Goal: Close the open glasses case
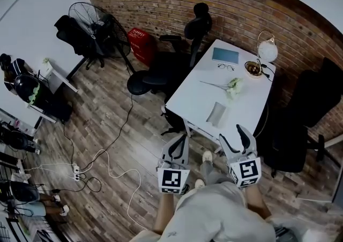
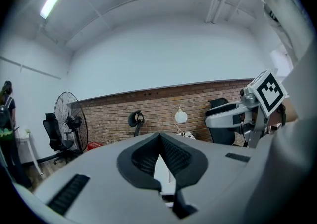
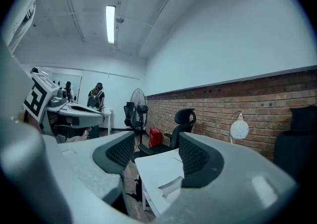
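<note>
The open grey glasses case (image 1: 216, 113) lies near the front edge of the white table (image 1: 244, 101), its lid standing up. In the right gripper view the case (image 3: 171, 187) shows low between the jaws, some way ahead. My right gripper (image 1: 236, 140) (image 3: 156, 151) hovers open and empty in front of the table edge. My left gripper (image 1: 177, 149) (image 2: 159, 136) is shut on nothing, its tips touching, left of the table's near corner. Both are held off the table, short of the case.
Farther back on the table lie a flower stem (image 1: 228, 85), glasses (image 1: 225, 66), a blue-grey notebook (image 1: 225, 55), a bowl (image 1: 253, 68) and a globe lamp (image 1: 267, 51). Black office chairs (image 1: 177, 59) (image 1: 305, 123) flank it. A fan (image 1: 99, 29), red basket (image 1: 140, 43) and floor cables (image 1: 107, 160) are at left.
</note>
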Available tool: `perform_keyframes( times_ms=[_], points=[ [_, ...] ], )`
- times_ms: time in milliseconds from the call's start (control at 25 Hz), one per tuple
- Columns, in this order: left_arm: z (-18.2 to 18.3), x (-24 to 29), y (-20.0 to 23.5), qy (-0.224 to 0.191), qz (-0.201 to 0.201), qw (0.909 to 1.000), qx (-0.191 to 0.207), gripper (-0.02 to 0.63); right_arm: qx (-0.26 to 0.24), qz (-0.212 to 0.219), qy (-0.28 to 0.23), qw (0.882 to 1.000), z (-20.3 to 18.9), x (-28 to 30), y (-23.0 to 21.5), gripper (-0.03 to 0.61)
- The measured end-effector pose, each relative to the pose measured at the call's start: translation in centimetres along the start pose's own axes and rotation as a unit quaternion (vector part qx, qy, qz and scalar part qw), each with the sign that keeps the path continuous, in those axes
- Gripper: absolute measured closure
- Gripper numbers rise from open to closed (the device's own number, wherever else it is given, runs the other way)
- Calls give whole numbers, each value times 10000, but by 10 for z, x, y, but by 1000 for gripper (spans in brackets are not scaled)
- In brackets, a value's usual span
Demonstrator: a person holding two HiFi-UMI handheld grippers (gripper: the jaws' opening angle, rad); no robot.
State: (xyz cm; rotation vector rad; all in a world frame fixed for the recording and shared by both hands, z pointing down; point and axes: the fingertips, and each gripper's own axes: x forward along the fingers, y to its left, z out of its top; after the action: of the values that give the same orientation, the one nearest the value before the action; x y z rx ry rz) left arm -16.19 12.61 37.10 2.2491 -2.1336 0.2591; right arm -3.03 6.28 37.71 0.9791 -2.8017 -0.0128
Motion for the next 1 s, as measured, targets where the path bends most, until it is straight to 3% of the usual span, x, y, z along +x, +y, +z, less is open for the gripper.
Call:
perform_keyframes(
  times_ms=[1000],
  points=[
    [-2,141,47,223,-180,9996,12,611,221,-172,272,9992,-10,121,-87,298]
  ],
)
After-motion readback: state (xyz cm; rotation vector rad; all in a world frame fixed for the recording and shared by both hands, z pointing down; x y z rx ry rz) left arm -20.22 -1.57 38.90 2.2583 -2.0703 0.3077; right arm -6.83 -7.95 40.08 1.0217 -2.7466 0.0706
